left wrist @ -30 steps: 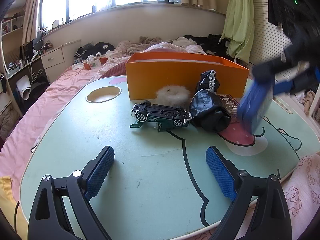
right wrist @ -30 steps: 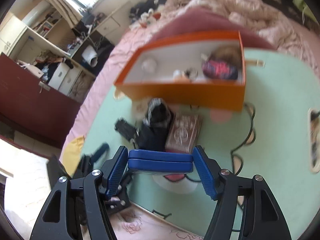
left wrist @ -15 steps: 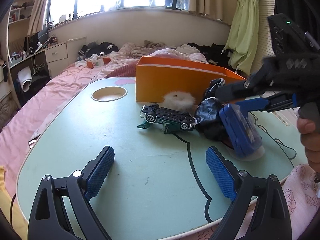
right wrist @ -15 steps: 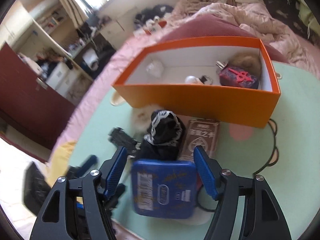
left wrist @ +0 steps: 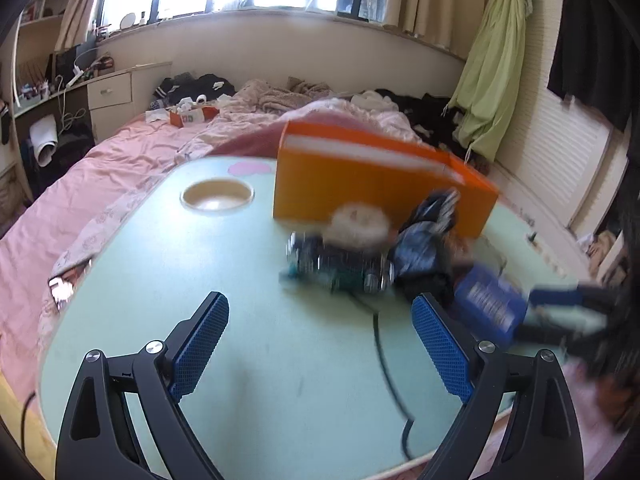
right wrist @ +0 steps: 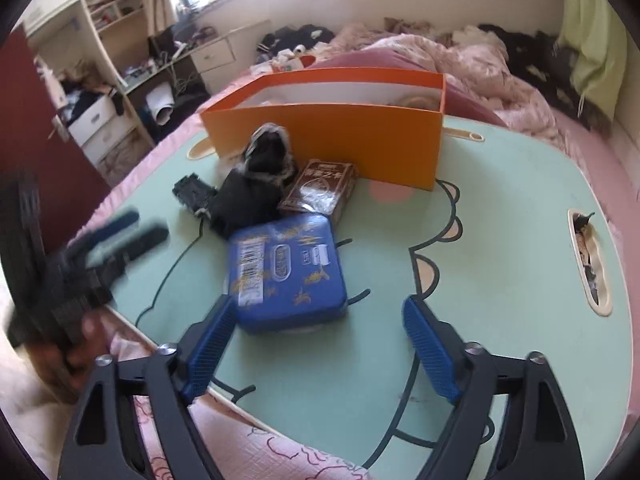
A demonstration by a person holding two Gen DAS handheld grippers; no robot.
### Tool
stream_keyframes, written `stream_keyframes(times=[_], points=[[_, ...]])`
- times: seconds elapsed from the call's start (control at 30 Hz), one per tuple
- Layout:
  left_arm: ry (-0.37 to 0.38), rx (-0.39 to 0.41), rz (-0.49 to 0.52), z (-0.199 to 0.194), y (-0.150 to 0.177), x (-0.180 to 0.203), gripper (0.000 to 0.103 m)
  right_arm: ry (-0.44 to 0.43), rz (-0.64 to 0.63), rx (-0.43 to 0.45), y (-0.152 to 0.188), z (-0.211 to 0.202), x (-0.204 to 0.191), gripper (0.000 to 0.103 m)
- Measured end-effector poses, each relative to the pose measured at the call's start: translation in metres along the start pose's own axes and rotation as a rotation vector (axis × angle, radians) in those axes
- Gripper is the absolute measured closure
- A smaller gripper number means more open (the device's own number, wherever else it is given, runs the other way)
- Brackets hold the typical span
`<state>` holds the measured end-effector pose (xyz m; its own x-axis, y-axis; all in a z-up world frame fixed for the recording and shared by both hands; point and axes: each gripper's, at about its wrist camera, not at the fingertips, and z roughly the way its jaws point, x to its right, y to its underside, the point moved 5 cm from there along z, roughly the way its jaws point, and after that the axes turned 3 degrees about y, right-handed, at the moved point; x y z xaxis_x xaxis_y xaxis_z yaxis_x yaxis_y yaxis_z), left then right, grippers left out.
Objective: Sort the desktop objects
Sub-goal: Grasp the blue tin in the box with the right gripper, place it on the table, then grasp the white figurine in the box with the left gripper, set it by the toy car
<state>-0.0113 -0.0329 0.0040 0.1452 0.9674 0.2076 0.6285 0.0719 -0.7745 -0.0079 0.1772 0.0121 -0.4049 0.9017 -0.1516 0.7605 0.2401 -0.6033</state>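
The right gripper stands spread wide above the pale green cartoon-printed table, its blue ribbed fingers apart with nothing held; the flat blue rectangular tin with gold print and a barcode label lies flat on the table just ahead of it, its near left corner close beside the left finger, though whether the two touch cannot be told. Behind the tin, toward the open orange cardboard box, a brown printed packet lies touching the tin's far edge and reaching up to the box's front wall, a crumpled black cloth with white lace trim sits just left of the packet, and a small dark toy car lies left of the cloth. The left gripper is likewise wide and empty, poised over bare table well in front of the box. In its blurred view the toy car lies in front of a white fluffy ball that rests against the box, and the blue tin lies farther right.
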Motion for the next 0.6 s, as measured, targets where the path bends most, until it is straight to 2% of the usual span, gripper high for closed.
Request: stream_keyframes(times=[0.13, 0.23, 0.33, 0.4, 0.47, 0.5, 0.57, 0.6], points=[[0.05, -0.003, -0.044, -0.002, -0.053, -0.001, 0.01, 0.0, -0.03, -0.003, 0.0, 0.004, -0.003, 0.013], [0.115, -0.08, -0.042, 0.014, -0.098, 0.009, 0.01, 0.023, -0.067, -0.018, 0.003, 0.011, -0.01, 0.013], [0.151, -0.236, 0.022, 0.055, -0.132, 0.034, 0.01, 0.006, -0.1, -0.013, 0.003, 0.01, -0.017, 0.013], [0.164, -0.328, 0.06, 0.081, -0.141, 0.049, 0.013, 0.017, -0.099, -0.019, 0.003, 0.013, -0.016, 0.012], [0.153, -0.45, 0.071, 0.113, -0.143, 0.06, 0.03, 0.015, -0.098, -0.016, 0.004, 0.013, -0.016, 0.012], [0.15, -0.497, 0.062, 0.126, -0.142, 0.063, 0.031, 0.013, -0.096, -0.015, 0.004, 0.012, -0.015, 0.012], [0.158, -0.602, 0.038, 0.154, -0.134, 0.068, 0.042, 0.004, -0.088, -0.011, 0.003, 0.012, -0.014, 0.012], [0.155, -0.629, 0.041, 0.16, -0.131, 0.069, 0.045, 0.002, -0.086, -0.01, 0.003, 0.012, -0.014, 0.012]])
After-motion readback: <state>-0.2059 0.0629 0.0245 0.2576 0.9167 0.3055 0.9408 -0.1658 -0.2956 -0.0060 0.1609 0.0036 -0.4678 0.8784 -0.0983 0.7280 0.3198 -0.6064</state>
